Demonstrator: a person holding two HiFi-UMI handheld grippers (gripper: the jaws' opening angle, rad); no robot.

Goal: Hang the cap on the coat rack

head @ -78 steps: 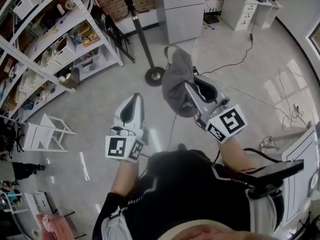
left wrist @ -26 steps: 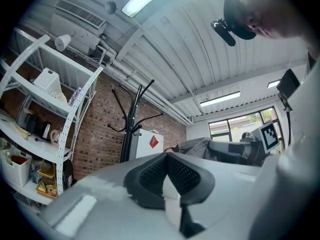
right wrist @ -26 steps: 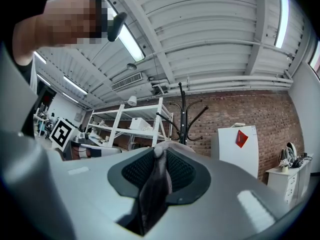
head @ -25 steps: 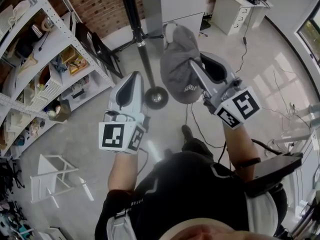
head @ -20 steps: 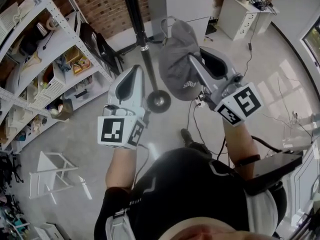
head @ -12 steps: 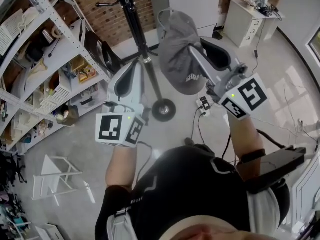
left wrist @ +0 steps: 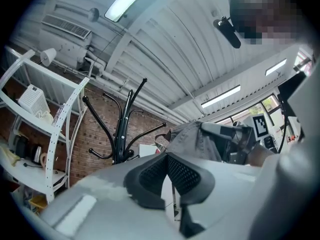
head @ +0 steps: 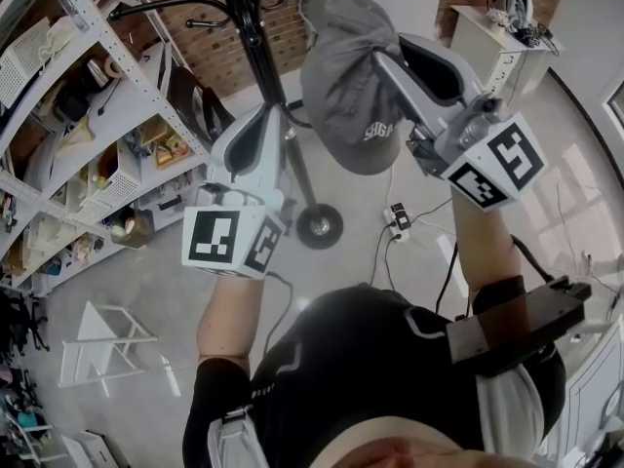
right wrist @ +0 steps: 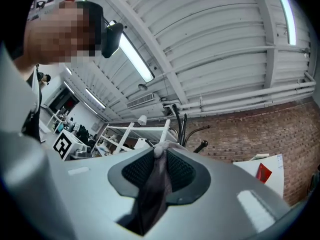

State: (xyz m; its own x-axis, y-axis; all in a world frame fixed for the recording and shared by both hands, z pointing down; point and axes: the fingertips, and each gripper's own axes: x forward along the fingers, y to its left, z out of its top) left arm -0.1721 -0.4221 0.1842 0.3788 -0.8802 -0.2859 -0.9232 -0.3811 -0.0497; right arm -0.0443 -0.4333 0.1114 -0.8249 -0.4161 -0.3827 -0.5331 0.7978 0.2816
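Step in hand: carrying the cap to the rack, not yet hanging it. The right gripper [right wrist: 159, 159] is clenched on a fold of the grey cap [head: 346, 76]; its own view shows grey cloth pinched between the two pads. In the head view the cap is held high in the air, just right of the black coat rack [head: 249, 37] and apart from it. No hook is inside the cap. The back strap loop [head: 314, 0] is at the top and the brim hangs lowest.

The left gripper [left wrist: 167, 159] is clenched with nothing in it, the pads meeting at the tips. In the head view it sits right in front of the rack pole, lower down.

Judgement on the next move: shift the cap left and up toward a curved hook arm [left wrist: 149, 141], slip the strap loop or the crown opening over the hook's knob, then release the jaws. The hook has to go properly into the cap before letting go, or the cap will probably slide off.

In the way: mostly the left gripper, which crowds the pole, and neighbouring hook arms [head: 175, 4] could snag the brim.

Around: white metal shelving [head: 93, 91] full of clutter on the left, a brick wall [head: 190, 42] behind, the rack's round base [head: 319, 224], a power strip with cable [head: 400, 217] on the floor, a white step stool [head: 97, 344] and a white cabinet [head: 487, 32] at far right.
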